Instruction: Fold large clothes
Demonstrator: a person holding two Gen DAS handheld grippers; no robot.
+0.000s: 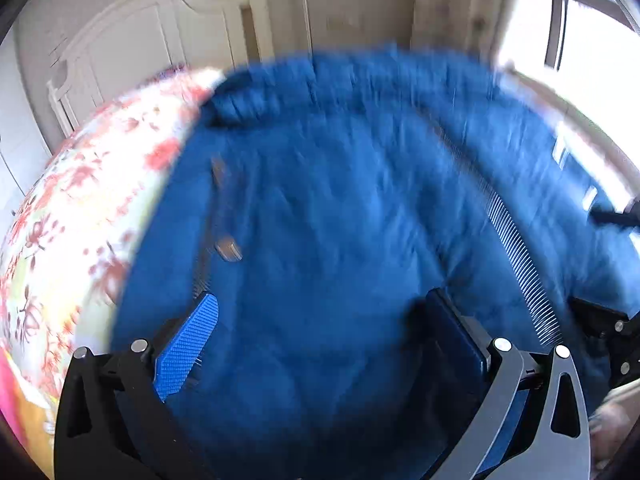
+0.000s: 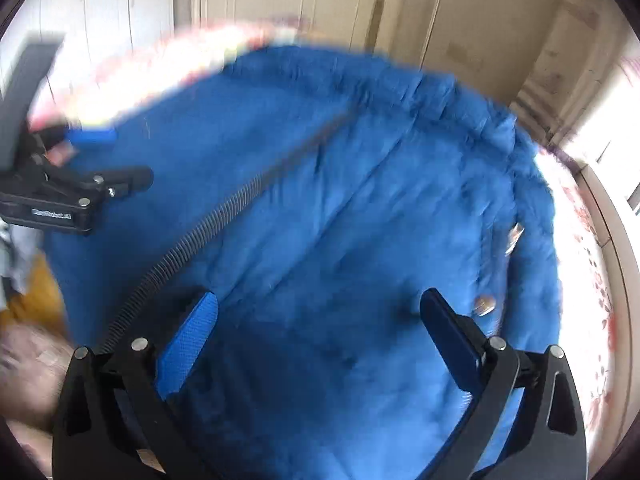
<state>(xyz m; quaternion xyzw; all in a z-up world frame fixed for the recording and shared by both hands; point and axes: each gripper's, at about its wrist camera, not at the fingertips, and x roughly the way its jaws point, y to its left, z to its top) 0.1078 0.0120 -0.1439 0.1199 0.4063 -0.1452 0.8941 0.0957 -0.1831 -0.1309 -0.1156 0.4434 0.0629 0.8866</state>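
Note:
A large blue padded jacket (image 1: 340, 200) lies spread over a bed and fills both blurred views. Its metal zipper teeth (image 1: 516, 256) curve down the right side in the left wrist view and run diagonally as the zipper (image 2: 224, 216) in the right wrist view. Metal snaps (image 1: 228, 248) sit near the jacket's left edge. My left gripper (image 1: 322, 340) hovers open just above the fabric, nothing between its blue pads. My right gripper (image 2: 320, 332) is open above the jacket (image 2: 360, 200) too. The left gripper (image 2: 116, 156) also shows at the far left, jaws apart.
A floral bedsheet (image 1: 72, 220) lies under the jacket, showing again as the sheet (image 2: 592, 240) at the right. A white headboard (image 1: 132, 52) and beige wall stand behind. A bright window (image 1: 580, 20) is at the right. A hand (image 2: 28, 364) and yellow floor (image 2: 36, 292) show lower left.

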